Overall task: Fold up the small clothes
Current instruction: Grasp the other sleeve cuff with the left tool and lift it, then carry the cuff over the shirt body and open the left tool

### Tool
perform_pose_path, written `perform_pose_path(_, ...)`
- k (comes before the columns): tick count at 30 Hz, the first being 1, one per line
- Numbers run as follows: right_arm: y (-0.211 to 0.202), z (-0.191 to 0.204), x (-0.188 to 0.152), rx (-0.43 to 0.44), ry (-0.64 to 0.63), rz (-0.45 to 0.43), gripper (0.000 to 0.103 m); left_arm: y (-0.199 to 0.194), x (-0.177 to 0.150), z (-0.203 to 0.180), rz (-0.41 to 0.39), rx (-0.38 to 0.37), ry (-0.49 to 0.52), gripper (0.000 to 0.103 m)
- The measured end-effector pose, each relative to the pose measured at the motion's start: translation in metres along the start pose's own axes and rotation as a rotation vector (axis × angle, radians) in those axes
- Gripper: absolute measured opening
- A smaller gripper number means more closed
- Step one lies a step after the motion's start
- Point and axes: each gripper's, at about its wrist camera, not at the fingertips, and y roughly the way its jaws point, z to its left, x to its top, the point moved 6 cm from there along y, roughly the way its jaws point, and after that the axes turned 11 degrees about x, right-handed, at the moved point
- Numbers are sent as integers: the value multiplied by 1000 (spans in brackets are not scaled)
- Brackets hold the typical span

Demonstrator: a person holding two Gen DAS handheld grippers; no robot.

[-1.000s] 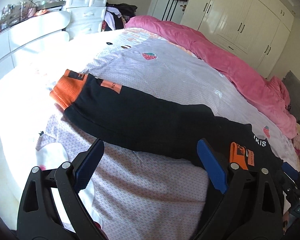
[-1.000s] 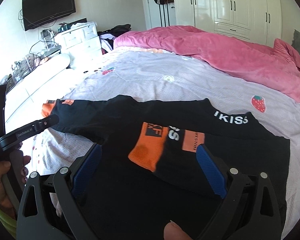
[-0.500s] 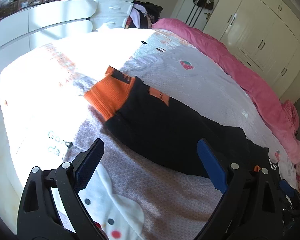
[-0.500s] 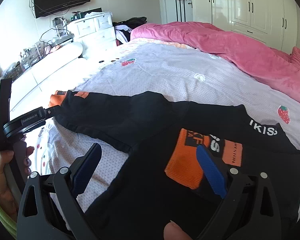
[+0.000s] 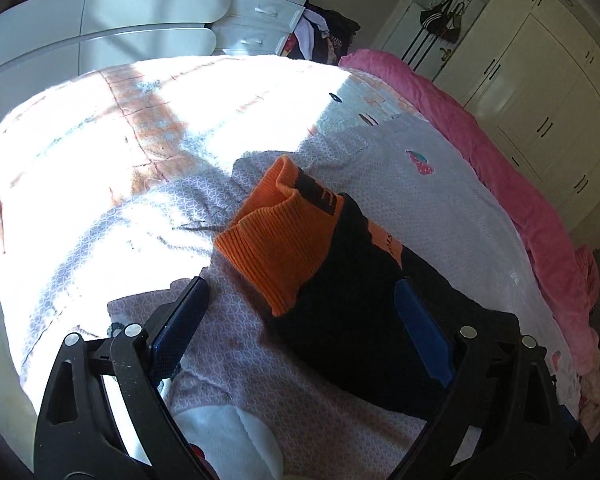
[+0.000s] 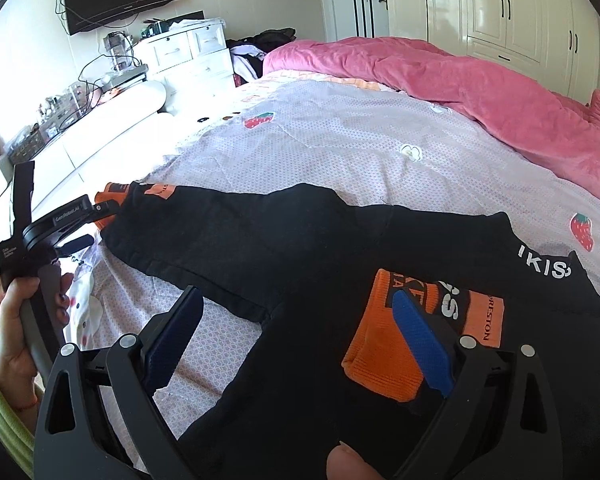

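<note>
bed [image 6: 340,136]: lilac strawberry-print cover, pink quilt [image 6: 480,80] heaped along the far side.
top [image 6: 300,264]: black, spread flat on the bed; one sleeve runs out to the left, the other lies folded over the body.
left cuff [image 5: 280,236]: orange rib at the end of the stretched sleeve; it lies between the left gripper [image 5: 300,332]'s spread fingers, just ahead of the tips, untouched.
right cuff [image 6: 384,344]: orange, on the folded sleeve; the right gripper [image 6: 300,344]'s blue right finger [image 6: 420,344] hangs over it, the left finger over the bed; contact cannot be told.
fingers: both pairs released, grasping nothing.
change: a second ago the left gripper looked along the whole sleeve; it has closed on the cuff. the right gripper has slid left, so its cuff now sits under the right finger.
</note>
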Motion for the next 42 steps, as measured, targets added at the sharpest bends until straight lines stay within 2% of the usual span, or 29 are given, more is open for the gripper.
perform_pose_path(1, 0, -2, 0, 1, 5, 0, 95, 3, 2, -1, -8, 6, -1, 78)
perform_pose_path(3, 0, -4, -1, 0, 14, 1, 95, 5, 6, -2, -25, 20, 6, 57)
perform_pose_path(4, 0, -6, -1, -2, 18, 1, 95, 6, 7, -5, -32, 24, 22, 52)
perform_pose_path(5, 0, -8, -2, -5, 22, 1, 95, 7, 8, -9, -35, 19, 36, 38)
perform_pose_path(6, 0, -9, -2, -7, 25, 1, 95, 6, 8, -14, -39, 1, 52, 11)
perform_pose_path(7, -1, -12, -2, -9, 35, 1, 95, 3, 6, -21, -43, -28, 70, 2)
perform_pose_path(11, -5, -21, -5, -22, 56, -4, 95, -21, 1, -40, -90, -75, 125, 3)
perform_pose_path(17, -19, -42, -16, -45, 103, -13, 95, -74, -9, -64, -147, -196, 139, 3)
perform_pose_path(24, -50, -72, -35, -56, 169, -34, 95, -120, -30, -95, -177, -280, 184, 3)
perform_pose_path(35, -107, -131, -58, -102, 286, -108, 95, -165, -85, -179, -133, -442, 347, 3)
perform_pose_path(42, -134, -158, -73, -116, 334, -142, 95, -168, -120, -215, -88, -473, 441, 3)
